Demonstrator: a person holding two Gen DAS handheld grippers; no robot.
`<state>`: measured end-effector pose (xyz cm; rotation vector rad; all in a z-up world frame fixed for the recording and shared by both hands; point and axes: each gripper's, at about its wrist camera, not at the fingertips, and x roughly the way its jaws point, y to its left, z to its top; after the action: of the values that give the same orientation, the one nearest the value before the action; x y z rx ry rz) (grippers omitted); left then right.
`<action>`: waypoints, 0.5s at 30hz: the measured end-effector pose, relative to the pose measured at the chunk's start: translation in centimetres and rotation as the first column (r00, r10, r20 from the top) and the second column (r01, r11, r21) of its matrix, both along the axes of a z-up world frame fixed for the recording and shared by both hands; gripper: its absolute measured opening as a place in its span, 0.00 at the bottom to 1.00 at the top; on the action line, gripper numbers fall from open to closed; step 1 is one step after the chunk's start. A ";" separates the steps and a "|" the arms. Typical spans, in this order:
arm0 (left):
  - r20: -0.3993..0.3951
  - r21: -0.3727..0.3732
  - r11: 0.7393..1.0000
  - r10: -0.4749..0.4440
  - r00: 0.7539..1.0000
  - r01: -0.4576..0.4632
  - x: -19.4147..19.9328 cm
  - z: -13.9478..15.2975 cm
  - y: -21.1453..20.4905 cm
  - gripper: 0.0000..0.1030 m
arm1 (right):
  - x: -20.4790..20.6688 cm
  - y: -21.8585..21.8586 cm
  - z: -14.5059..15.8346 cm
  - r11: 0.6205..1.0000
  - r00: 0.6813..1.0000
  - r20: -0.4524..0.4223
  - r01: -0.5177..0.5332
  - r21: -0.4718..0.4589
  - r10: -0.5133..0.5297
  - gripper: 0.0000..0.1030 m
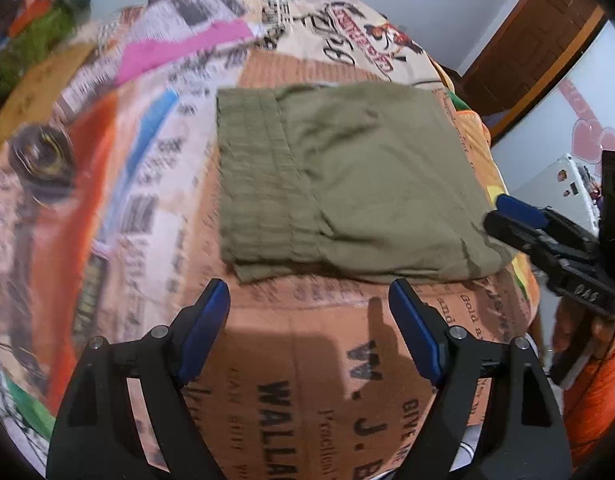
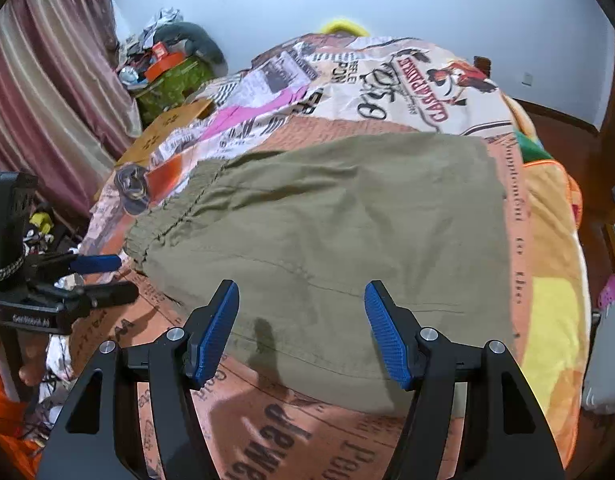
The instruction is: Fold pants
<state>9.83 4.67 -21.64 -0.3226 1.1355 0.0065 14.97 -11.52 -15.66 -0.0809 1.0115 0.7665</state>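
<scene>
Olive-green pants (image 1: 339, 184) lie folded into a compact rectangle on a newspaper-print bedspread (image 1: 315, 380), the ribbed waistband on the left side. They also show in the right wrist view (image 2: 347, 240). My left gripper (image 1: 309, 300) is open and empty, just short of the pants' near edge. My right gripper (image 2: 301, 300) is open and empty, hovering over the pants' near edge. The right gripper also shows in the left wrist view (image 1: 503, 216) at the pants' right corner. The left gripper shows in the right wrist view (image 2: 111, 276) beside the waistband end.
The bedspread (image 2: 407, 80) covers a bed. A cluttered pile with a green box (image 2: 171, 76) and a cardboard sheet (image 2: 167, 128) stand at the far left by a curtain (image 2: 39, 100). A wooden door (image 1: 531, 48) and a white appliance (image 1: 559, 184) are to the right.
</scene>
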 end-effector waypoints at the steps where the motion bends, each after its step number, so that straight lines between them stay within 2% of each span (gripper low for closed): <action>1: -0.010 -0.035 0.999 0.003 1.000 -0.003 0.0 -0.4 -0.1 0.80 | -0.1 0.4 -0.4 1.000 1.000 -0.004 -0.007 -0.008 0.007 0.60; 6: -0.013 -0.099 0.995 0.017 1.000 -0.019 0.3 -1.1 -0.2 0.81 | -0.8 1.6 -2.1 0.997 0.999 -0.006 -0.040 -0.062 0.040 0.60; 8: -0.018 -0.148 0.989 0.028 0.999 -0.031 0.4 -1.3 0.2 0.86 | -0.9 1.8 -2.8 0.996 0.999 -0.015 -0.052 -0.074 0.051 0.60; 11: -0.026 -0.238 0.970 0.045 0.999 -0.049 1.0 -1.7 0.8 0.87 | -0.9 1.5 -3.3 0.997 0.999 -0.021 -0.050 -0.064 0.048 0.62; 15: -0.041 -0.318 0.944 0.083 0.996 -0.091 2.0 -2.4 1.7 0.90 | -0.9 1.2 -3.6 0.998 0.998 -0.038 -0.051 -0.044 0.050 0.63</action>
<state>11.78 6.40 -24.03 -0.6634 1.1483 -0.0966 14.09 -10.30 -19.28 -0.1319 1.0648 0.7941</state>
